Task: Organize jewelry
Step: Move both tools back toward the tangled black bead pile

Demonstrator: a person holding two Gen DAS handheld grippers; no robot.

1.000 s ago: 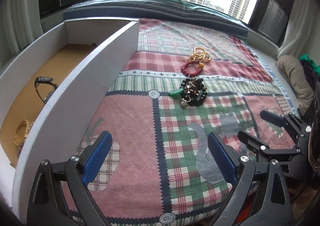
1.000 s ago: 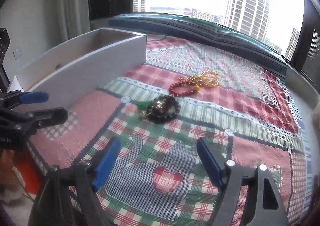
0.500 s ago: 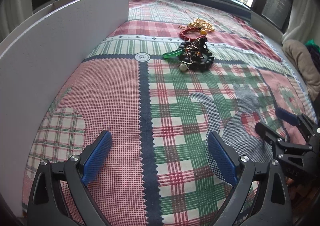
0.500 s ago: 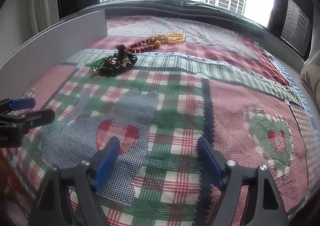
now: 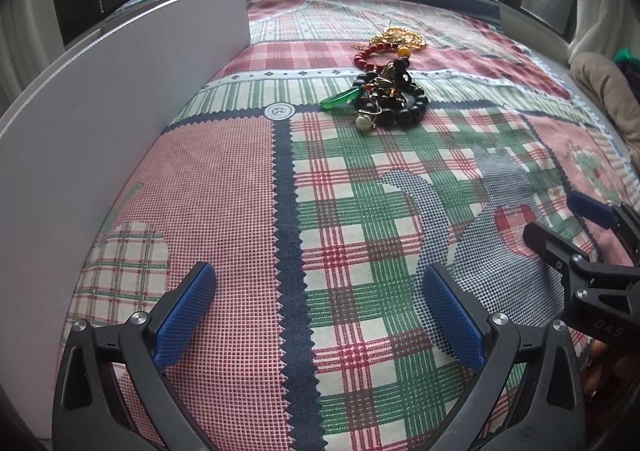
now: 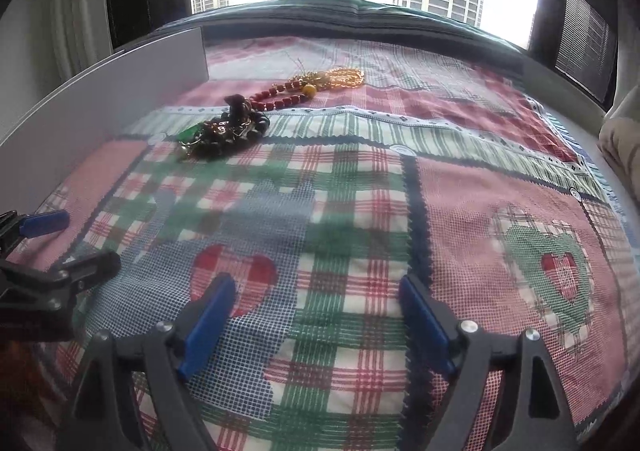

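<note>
Jewelry lay heaped on the quilt [image 5: 224, 187], beside the white box wall [image 5: 120, 99]: black bead bracelet [image 5: 394, 101], red bracelet [image 5: 370, 53], gold chain [image 5: 400, 39]. Left gripper [image 5: 320, 315] and right gripper [image 6: 316, 327] jaws had just been opening, stood apart, empty. Risk: tangled pieces could lift together.

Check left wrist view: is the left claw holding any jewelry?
No, the left claw is open over bare plaid quilt; the jewelry pile lies farther off, untouched.

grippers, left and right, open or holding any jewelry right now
left gripper: open, jaws just widened, nothing between them
right gripper: open, jaws just widened, nothing held
</note>
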